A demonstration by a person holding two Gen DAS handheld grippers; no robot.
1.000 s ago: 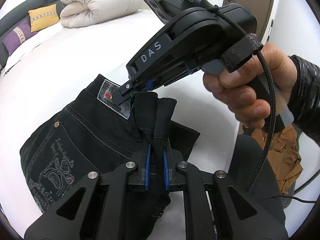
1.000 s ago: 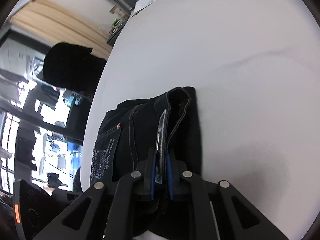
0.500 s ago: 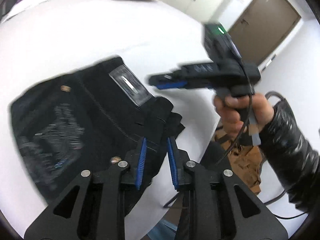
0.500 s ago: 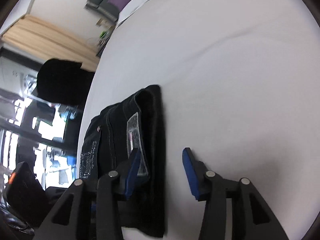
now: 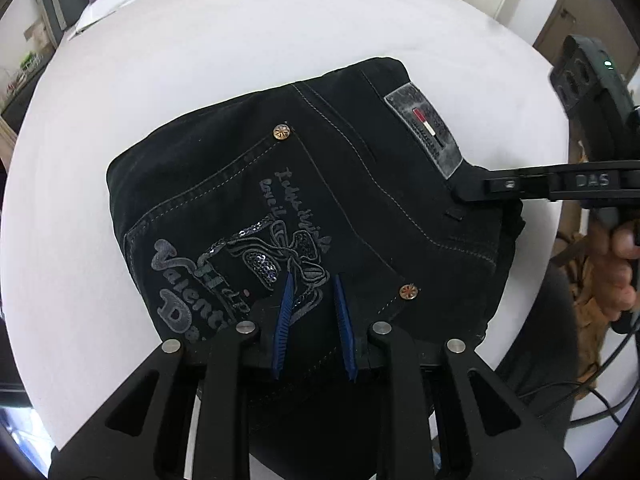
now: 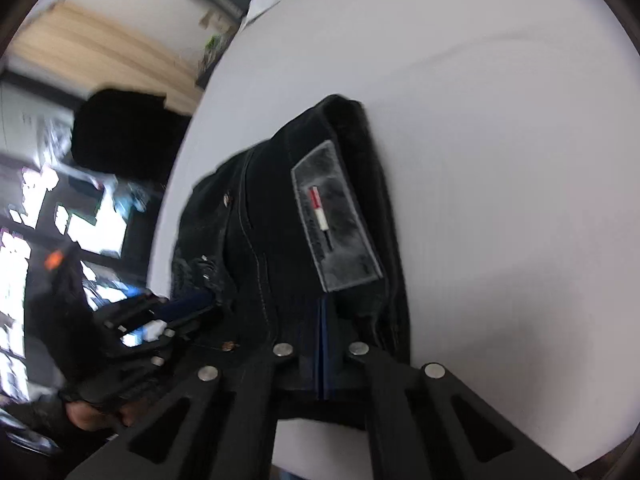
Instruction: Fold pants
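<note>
The left gripper (image 5: pixel 313 312) hangs over the back pocket of the folded black denim pants (image 5: pixel 320 184), its blue-lined jaws a little apart with nothing pinched between them; they widened a moment ago and left the cloth alone. The right gripper (image 6: pixel 324 344) has just snapped closed: its blue pads meet flat with no fabric between them, tips resting at the waistband just below the grey leather brand patch (image 6: pixel 336 220). The pants lie as a compact bundle, embroidered pocket up, on the white bed sheet (image 5: pixel 200 60) near its edge. A bare hand (image 5: pixel 620 264) grips the right tool's handle, its cable trailing downward.
</note>
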